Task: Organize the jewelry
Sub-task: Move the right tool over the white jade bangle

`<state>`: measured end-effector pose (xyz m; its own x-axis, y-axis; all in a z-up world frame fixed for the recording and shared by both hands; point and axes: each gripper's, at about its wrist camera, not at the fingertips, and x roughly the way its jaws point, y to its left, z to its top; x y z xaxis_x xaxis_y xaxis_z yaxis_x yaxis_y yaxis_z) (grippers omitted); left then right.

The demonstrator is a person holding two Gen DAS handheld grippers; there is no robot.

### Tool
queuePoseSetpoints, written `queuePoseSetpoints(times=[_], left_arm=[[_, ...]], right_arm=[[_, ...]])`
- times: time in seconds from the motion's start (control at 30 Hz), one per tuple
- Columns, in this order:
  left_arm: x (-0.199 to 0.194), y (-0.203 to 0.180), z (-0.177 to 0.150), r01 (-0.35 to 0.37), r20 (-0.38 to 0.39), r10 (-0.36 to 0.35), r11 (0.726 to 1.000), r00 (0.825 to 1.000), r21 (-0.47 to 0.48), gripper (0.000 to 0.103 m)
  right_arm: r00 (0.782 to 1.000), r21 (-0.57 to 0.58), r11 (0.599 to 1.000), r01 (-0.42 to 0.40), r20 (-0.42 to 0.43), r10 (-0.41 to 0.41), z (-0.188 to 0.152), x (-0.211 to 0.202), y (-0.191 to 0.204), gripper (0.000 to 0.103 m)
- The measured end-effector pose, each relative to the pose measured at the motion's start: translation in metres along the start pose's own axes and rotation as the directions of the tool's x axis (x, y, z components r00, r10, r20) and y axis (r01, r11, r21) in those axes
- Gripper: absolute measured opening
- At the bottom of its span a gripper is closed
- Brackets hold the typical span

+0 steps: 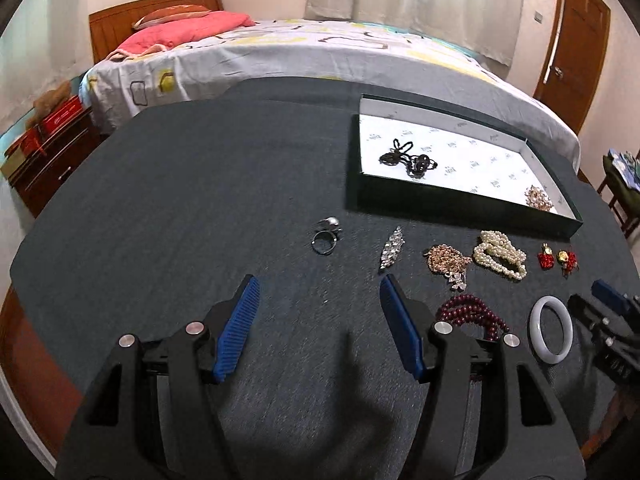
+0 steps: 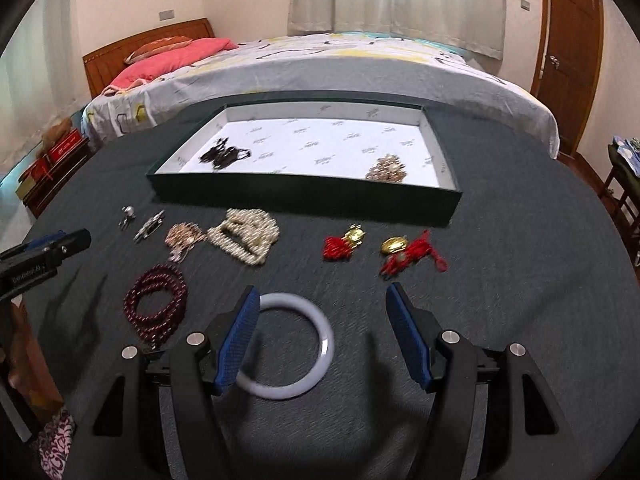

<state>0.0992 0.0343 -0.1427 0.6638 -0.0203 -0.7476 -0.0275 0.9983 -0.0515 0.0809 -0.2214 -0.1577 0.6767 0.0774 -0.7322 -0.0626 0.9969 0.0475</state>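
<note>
Left wrist: dark table point(image 1: 160, 200) w/ jewelry, bed point(image 1: 280, 52) behind; both grippers' jaws apart, empty.

White bangle point(image 2: 294, 346), dark red beads point(image 2: 157, 304), blue jaws, dk grey tablecloth point(image 2: 500, 280).

**Hidden, cropped, blurred**

In the right wrist view the left finger point(image 2: 236, 344) covers part of the bangle point(image 2: 320, 360). The red earrings point(image 2: 404, 254) and pearls point(image 2: 248, 240) are smeared by blur, and the ring point(image 2: 127, 215) is too small to read. The tray point(image 2: 304, 196) wall hides the lower edge of the gold piece point(image 2: 386, 170).

In the left wrist view a finger mount covers part of the maroon beads point(image 1: 472, 314). The other gripper point(image 1: 608, 320) is cut off by the right edge. The tabletop point(image 1: 200, 200) runs out of frame in both.
</note>
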Motion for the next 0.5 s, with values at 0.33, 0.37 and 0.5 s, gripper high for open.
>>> queuePoseSetpoints(times=[0.33, 0.37, 0.5], left_arm=[[0.002, 0.001, -0.003, 0.004, -0.007, -0.004, 1.0, 1.0, -0.008, 0.066], [0.002, 0.0, -0.003, 0.002, -0.008, -0.003, 1.0, 1.0, -0.007, 0.066], [0.005, -0.001, -0.006, 0.0, -0.019, 0.0, 1.0, 1.0, -0.003, 0.066]], right_arm=[[0.999, -0.057, 0.998, 0.005, -0.045, -0.007, -0.01, 0.017, 0.022, 0.073], [0.999, -0.057, 0.998, 0.004, -0.051, -0.007, -0.011, 0.019, 0.023, 0.073], [0.998, -0.043, 0.999, -0.013, -0.055, 0.01, -0.014, 0.021, 0.02, 0.075]])
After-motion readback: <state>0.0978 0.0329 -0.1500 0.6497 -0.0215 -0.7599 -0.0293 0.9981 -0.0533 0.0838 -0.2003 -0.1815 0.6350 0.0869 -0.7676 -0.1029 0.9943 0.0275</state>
